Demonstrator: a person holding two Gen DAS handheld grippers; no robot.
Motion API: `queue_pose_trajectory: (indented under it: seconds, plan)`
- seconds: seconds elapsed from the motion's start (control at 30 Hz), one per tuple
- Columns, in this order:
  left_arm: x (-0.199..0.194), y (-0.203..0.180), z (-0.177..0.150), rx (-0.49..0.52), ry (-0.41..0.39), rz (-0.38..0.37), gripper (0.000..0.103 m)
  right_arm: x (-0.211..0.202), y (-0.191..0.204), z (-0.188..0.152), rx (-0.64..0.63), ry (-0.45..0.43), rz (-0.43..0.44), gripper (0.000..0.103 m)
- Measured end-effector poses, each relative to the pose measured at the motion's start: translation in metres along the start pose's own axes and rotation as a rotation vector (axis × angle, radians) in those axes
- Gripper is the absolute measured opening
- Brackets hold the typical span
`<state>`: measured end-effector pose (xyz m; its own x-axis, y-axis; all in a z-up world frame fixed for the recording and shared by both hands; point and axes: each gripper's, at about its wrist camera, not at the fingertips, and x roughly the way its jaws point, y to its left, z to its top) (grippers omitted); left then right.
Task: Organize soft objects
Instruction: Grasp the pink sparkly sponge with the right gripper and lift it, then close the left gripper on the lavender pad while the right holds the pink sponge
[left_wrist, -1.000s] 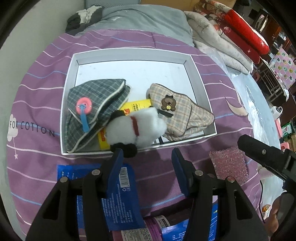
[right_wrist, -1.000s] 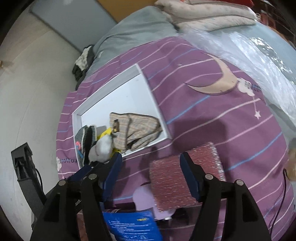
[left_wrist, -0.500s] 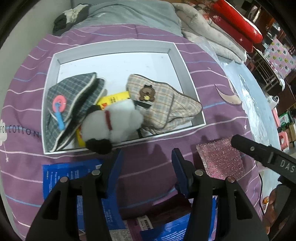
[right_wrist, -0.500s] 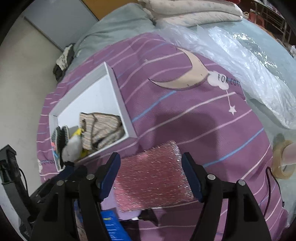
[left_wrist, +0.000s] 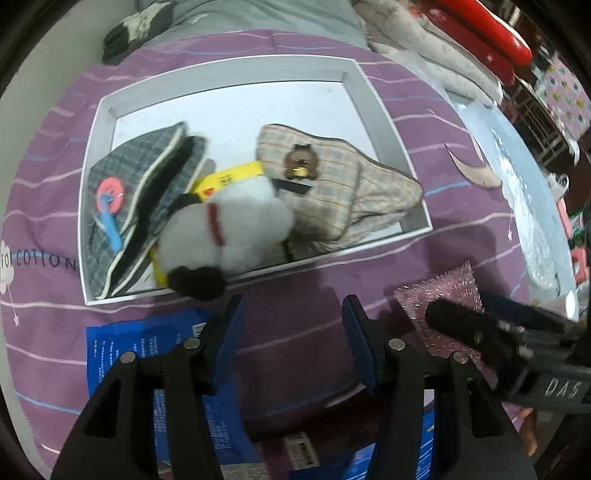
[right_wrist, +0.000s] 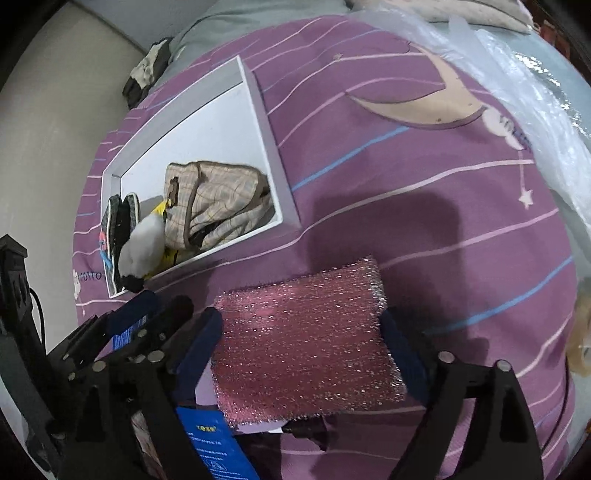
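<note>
A pink glittery sponge (right_wrist: 306, 369) lies flat on the purple striped bedcover (right_wrist: 406, 184). My right gripper (right_wrist: 300, 325) straddles it. Its jaws are opening, with one finger at each short edge of the sponge. The left wrist view shows the sponge (left_wrist: 443, 291) partly under the right gripper's fingers (left_wrist: 465, 325). My left gripper (left_wrist: 293, 321) hangs open over bare cover just in front of the white tray (left_wrist: 384, 110), nothing between its fingers. In the tray lie a grey plaid cap (left_wrist: 147, 177), a beige plaid cap with a bear badge (left_wrist: 332, 184) and a white plush toy (left_wrist: 236, 229).
Blue packets (left_wrist: 147, 354) lie on the cover under both grippers. A yellow packet (left_wrist: 229, 177) sits beneath the plush. Crinkled clear plastic (right_wrist: 535, 85) covers the bed to the right, with a tape roll (right_wrist: 581, 332) at its edge. Folded quilts (left_wrist: 461, 48) are stacked behind.
The right gripper has come down over the pink sponge and its jaws have spread wider. In the left view the tray has shifted slightly and the right gripper's finger now lies over the sponge.
</note>
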<state>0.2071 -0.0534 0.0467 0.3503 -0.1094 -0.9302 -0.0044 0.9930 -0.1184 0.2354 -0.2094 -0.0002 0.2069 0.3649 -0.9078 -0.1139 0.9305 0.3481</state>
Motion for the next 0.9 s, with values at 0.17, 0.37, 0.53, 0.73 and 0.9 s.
queue_pose_trajectory:
  seconds: [0.17, 0.37, 0.53, 0.73, 0.9]
  plan:
    - [-0.008, 0.025, 0.000, -0.057, -0.008, -0.032, 0.055, 0.012, 0.017, -0.004, -0.105, 0.058, -0.038, 0.103]
    - [-0.009, 0.040, -0.001, -0.107, 0.003, -0.056, 0.055, 0.000, 0.004, -0.001, -0.035, 0.024, 0.004, 0.096]
    - [-0.009, 0.038, -0.003, -0.101, 0.023, -0.089, 0.055, -0.015, -0.001, 0.001, -0.003, -0.046, 0.012, 0.092]
    - [-0.009, 0.020, -0.002, -0.059, 0.040, -0.195, 0.056, -0.026, -0.004, 0.002, 0.010, -0.085, -0.008, 0.092]
    - [-0.001, 0.005, -0.004, -0.013, 0.092, -0.236, 0.056, -0.034, -0.014, 0.003, 0.054, -0.121, -0.030, 0.092]
